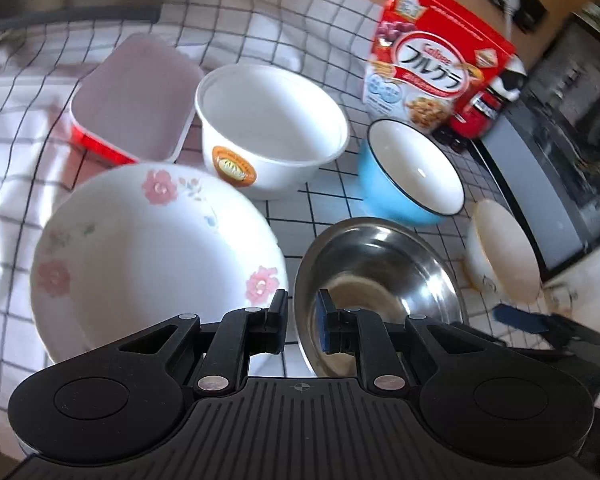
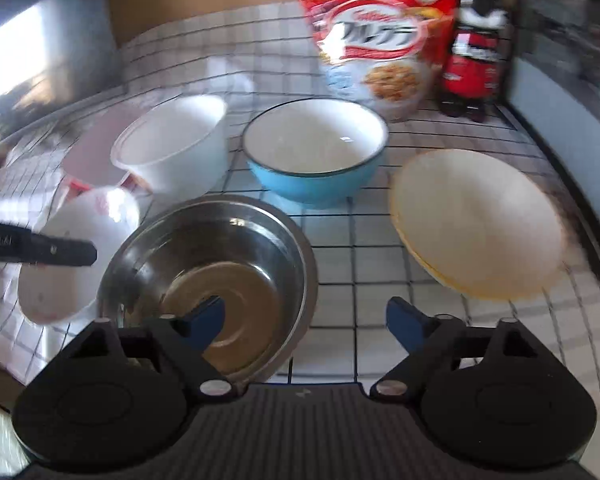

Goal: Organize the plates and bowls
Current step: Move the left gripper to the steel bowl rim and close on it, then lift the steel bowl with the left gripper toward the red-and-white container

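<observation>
My left gripper [image 1: 303, 312] has its jaws close together astride the near rim of the steel bowl [image 1: 384, 276]; I cannot tell if they pinch it. A floral plate [image 1: 148, 256] lies to its left. Behind stand a white paper bowl [image 1: 272, 128], a blue bowl [image 1: 412, 168] and a cream bowl [image 1: 504, 252]. My right gripper [image 2: 306, 320] is open and empty, its left finger over the steel bowl [image 2: 208, 272]. The blue bowl [image 2: 316, 148], the cream bowl [image 2: 476, 220], the white paper bowl [image 2: 176, 140] and the floral plate [image 2: 80, 248] show there too.
A pink square container [image 1: 136, 96] with a red base sits at the back left. A red cereal box [image 1: 432, 56] and a dark bottle [image 1: 484, 108] stand at the back right, next to an oven door [image 1: 572, 136]. The checked cloth [image 1: 320, 208] covers the counter.
</observation>
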Demonstrator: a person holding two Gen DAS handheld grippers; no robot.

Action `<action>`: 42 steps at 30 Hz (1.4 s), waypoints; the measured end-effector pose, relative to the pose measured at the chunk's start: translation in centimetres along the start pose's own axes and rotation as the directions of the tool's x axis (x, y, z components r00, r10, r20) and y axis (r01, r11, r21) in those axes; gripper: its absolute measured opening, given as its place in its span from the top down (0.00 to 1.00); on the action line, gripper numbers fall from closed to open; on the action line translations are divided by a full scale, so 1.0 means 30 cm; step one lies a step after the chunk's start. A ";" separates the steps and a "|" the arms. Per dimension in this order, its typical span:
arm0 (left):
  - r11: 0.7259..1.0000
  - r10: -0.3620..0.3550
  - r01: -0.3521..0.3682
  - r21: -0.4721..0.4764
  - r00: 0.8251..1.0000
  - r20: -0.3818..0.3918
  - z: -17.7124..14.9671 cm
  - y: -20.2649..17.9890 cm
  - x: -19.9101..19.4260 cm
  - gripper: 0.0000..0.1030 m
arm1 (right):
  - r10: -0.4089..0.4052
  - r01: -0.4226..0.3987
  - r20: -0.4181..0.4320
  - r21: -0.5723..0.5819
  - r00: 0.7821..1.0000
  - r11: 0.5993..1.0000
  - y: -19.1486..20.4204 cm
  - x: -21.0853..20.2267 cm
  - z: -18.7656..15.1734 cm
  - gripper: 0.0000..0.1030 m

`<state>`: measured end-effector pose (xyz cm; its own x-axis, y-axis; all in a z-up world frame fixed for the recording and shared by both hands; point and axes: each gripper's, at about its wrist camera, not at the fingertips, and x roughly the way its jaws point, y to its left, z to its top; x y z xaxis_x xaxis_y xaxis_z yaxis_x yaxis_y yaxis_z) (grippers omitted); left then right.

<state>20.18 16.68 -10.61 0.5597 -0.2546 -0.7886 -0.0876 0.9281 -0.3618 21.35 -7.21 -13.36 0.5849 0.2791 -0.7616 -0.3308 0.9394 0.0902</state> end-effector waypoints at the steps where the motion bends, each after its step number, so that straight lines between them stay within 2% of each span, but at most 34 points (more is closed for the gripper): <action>1: 1.000 0.008 -0.008 -0.010 1.000 -0.002 0.001 -0.004 0.005 0.84 | 0.029 -0.029 -0.007 0.000 1.000 1.000 -0.013 0.022 0.010 0.23; 2: 1.000 0.025 -0.025 -0.019 1.000 0.002 0.004 -0.010 0.012 0.84 | 0.055 -0.055 -0.015 0.006 0.998 0.998 -0.026 0.045 0.023 0.27; 4: 0.998 0.050 -0.050 -0.044 0.999 0.003 0.006 -0.008 0.030 0.84 | 0.074 -0.074 -0.033 0.001 0.997 0.997 -0.037 0.088 0.041 0.43; 6: 0.995 0.073 -0.073 -0.070 0.997 -0.008 0.001 -0.009 0.063 0.84 | 0.064 -0.065 -0.039 -0.019 0.997 0.998 -0.037 0.121 0.049 0.46; 10: 0.990 0.112 -0.112 -0.089 0.994 -0.010 -0.017 -0.020 0.105 0.79 | 0.095 -0.097 -0.073 -0.027 0.993 0.995 -0.048 0.166 0.059 0.51; 13: 0.989 0.126 -0.125 -0.077 0.992 0.004 -0.014 -0.038 0.115 0.75 | 0.124 -0.126 -0.092 -0.017 0.988 0.992 -0.056 0.186 0.071 0.55; 19: 0.985 0.168 -0.168 -0.041 0.986 -0.005 -0.019 -0.054 0.129 0.74 | 0.153 -0.156 -0.124 -0.014 0.980 0.988 -0.048 0.201 0.077 0.58; 23: 0.990 0.141 -0.141 -0.020 0.990 -0.006 -0.026 -0.073 0.110 0.72 | 0.170 -0.175 -0.133 -0.022 0.976 0.984 -0.030 0.179 0.068 0.58; 24: 0.991 0.135 -0.135 -0.012 0.991 -0.008 -0.025 -0.082 0.107 0.67 | 0.169 -0.174 -0.136 -0.026 0.976 0.984 -0.027 0.174 0.066 0.58; 27: 0.991 0.137 -0.137 0.005 0.990 -0.018 -0.029 -0.102 0.105 0.67 | 0.142 -0.150 -0.144 -0.050 0.979 0.987 -0.017 0.166 0.061 0.58; 28: 0.993 0.117 -0.117 0.010 0.993 -0.023 -0.032 -0.104 0.101 0.67 | 0.118 -0.128 -0.148 -0.057 0.982 0.990 -0.017 0.166 0.060 0.58; 30: 0.999 0.053 -0.054 -0.011 0.995 -0.081 -0.038 -0.094 0.108 0.67 | 0.064 -0.074 -0.146 -0.064 0.987 0.995 -0.026 0.165 0.057 0.58; 32: 0.999 -0.030 0.025 -0.039 0.990 -0.136 -0.051 -0.083 0.117 0.69 | 0.033 -0.039 -0.152 -0.041 0.988 0.998 -0.052 0.160 0.056 0.58; 33: 0.998 -0.052 0.047 -0.037 0.987 -0.152 -0.057 -0.083 0.123 0.73 | 0.027 -0.032 -0.155 -0.033 0.988 0.999 -0.064 0.156 0.055 0.58; 35: 0.998 -0.067 0.063 -0.025 0.983 -0.171 -0.069 -0.089 0.139 0.75 | 0.022 -0.025 -0.169 -0.017 0.985 1.000 -0.081 0.150 0.050 0.58; 37: 0.997 -0.078 0.077 -0.013 0.982 -0.173 -0.078 -0.099 0.156 0.71 | 0.020 -0.023 -0.188 -0.013 0.982 1.000 -0.084 0.151 0.041 0.58; 39: 0.997 -0.078 0.081 0.008 0.983 -0.168 -0.081 -0.110 0.175 0.71 | 0.014 -0.017 -0.200 -0.009 0.980 1.000 -0.085 0.154 0.033 0.58; 42: 0.995 -0.085 0.093 0.029 0.976 -0.200 -0.074 -0.127 0.206 0.71 | 0.018 -0.012 -0.215 0.025 0.976 1.000 -0.098 0.165 0.022 0.55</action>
<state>22.13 10.98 -15.21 0.3890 -0.3821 -0.8383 -0.0115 0.9078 -0.4192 25.70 -8.45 -16.98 0.4057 0.2461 -0.8802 -0.3193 0.9405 0.1158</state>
